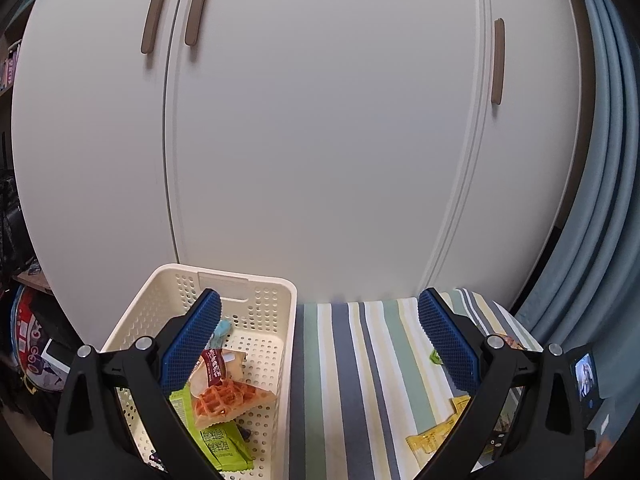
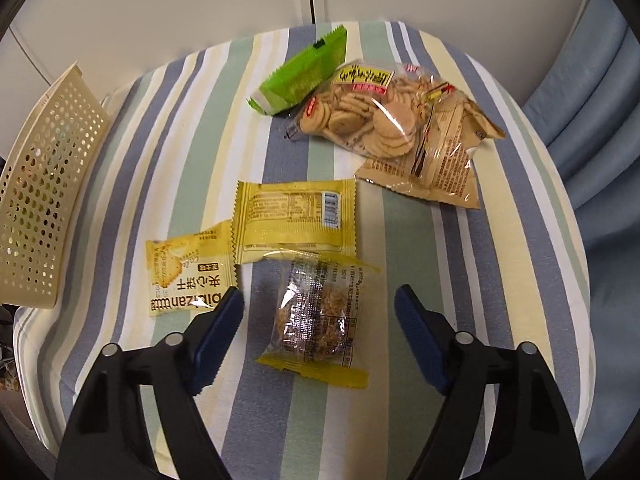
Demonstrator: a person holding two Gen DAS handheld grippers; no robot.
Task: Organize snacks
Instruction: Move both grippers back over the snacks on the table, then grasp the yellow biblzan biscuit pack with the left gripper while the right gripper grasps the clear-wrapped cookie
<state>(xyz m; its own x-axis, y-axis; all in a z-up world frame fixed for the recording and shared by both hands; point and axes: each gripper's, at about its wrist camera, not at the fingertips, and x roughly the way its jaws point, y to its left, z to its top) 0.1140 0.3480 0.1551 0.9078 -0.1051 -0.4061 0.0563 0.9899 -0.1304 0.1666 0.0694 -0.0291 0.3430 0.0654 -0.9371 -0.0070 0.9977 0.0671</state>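
Five snack packets (image 2: 294, 216) lie on the striped cloth (image 2: 500, 240); both claws, left (image 1: 318, 336) and right (image 2: 319, 320), gape empty.

A cream perforated basket (image 1: 256, 312) sits on a cloth (image 2: 400, 240) striped blue, green, pale yellow and white; a lime-green packet (image 2: 304, 76), two yellow packets (image 2: 294, 216) and a clear yellow-edged wrapper (image 2: 316, 320) lie there, before white doors (image 1: 320, 120)
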